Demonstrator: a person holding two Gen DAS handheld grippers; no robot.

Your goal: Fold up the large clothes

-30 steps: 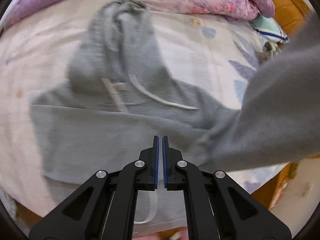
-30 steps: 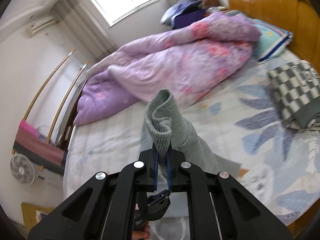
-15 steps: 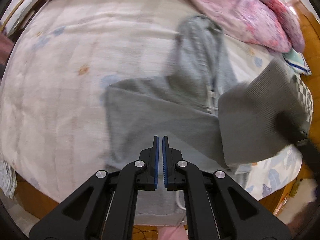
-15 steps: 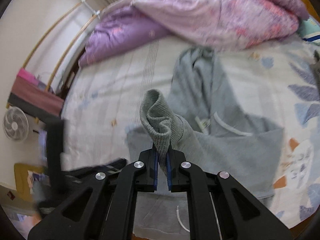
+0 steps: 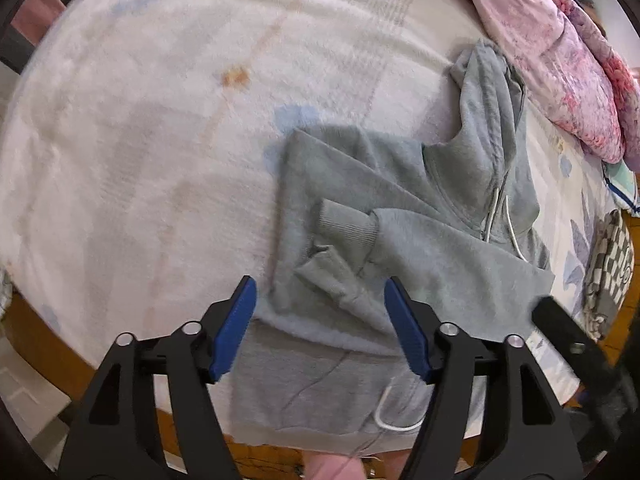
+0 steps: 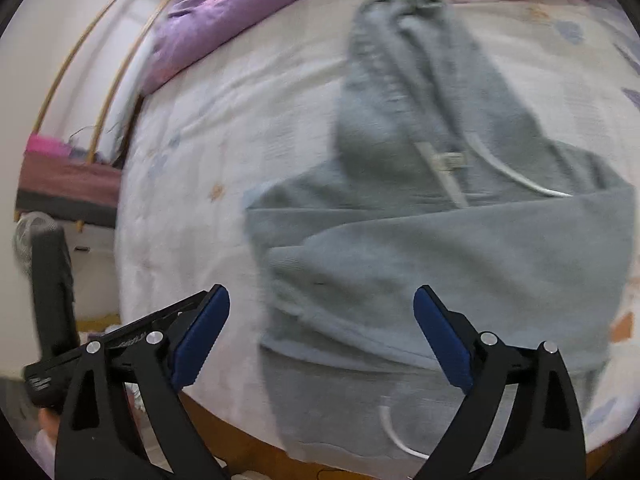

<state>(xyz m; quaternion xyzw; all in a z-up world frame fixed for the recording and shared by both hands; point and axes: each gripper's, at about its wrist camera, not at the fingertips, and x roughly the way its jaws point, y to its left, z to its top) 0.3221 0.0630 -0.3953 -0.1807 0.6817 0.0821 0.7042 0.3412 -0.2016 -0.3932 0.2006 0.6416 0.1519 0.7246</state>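
Observation:
A grey hoodie lies flat on the bed, hood toward the quilt, both sleeves folded across its body; the ribbed cuff rests near its left side. It also shows in the right wrist view. My left gripper is open and empty above the hoodie's lower left part. My right gripper is open and empty above the hoodie's lower edge. White drawstrings lie on the chest.
A pink and purple quilt is bunched at the far side of the bed. A checked folded cloth lies at the right edge. The wooden bed frame runs along the near edge. A fan stands on the floor at left.
My right gripper has let go of the sleeve cuff and opened; the sleeve now lies across the hoodie. My left gripper has opened too. Both sit lower, over the hoodie's hem side.

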